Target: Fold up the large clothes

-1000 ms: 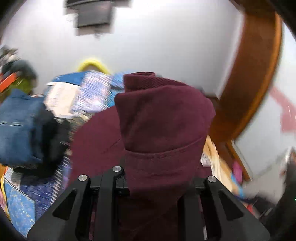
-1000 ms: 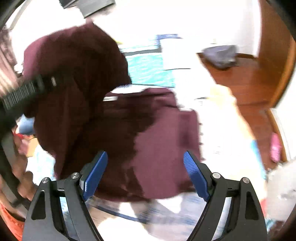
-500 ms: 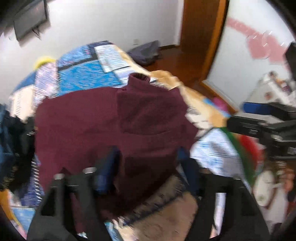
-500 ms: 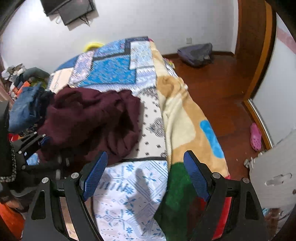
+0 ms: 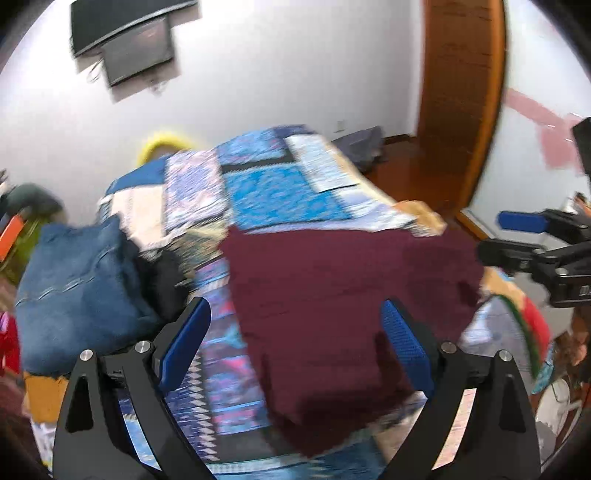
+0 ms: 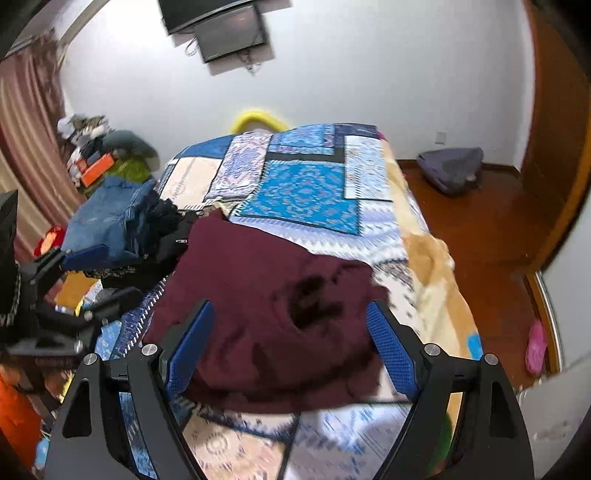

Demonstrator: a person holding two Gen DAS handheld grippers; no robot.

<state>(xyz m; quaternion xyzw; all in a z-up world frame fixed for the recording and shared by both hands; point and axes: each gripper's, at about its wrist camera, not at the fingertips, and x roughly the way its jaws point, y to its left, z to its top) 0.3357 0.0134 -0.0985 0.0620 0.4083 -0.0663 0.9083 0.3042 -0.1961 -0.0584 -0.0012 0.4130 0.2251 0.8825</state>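
Note:
A large maroon garment (image 5: pixel 332 295) lies loosely spread on the patchwork bed, also in the right wrist view (image 6: pixel 273 302), rumpled with a dark hollow near its middle. My left gripper (image 5: pixel 295 339) is open and empty, above the garment's near edge. My right gripper (image 6: pixel 288 339) is open and empty, above the garment's near part. The right gripper shows at the right edge of the left wrist view (image 5: pixel 535 254). The left gripper shows at the left of the right wrist view (image 6: pixel 70 284).
The bed (image 6: pixel 306 184) has a blue patchwork cover. A pile of blue denim (image 5: pixel 74 280) and dark clothes (image 6: pixel 162 236) lies on its left side. Wood floor (image 6: pixel 487 229) with a grey bag (image 6: pixel 450 166) lies right. A TV (image 6: pixel 225 26) hangs on the wall.
My left gripper has let go of the maroon garment and opened. The garment dropped onto the bed and now lies spread. Both grippers pulled back above its near edge.

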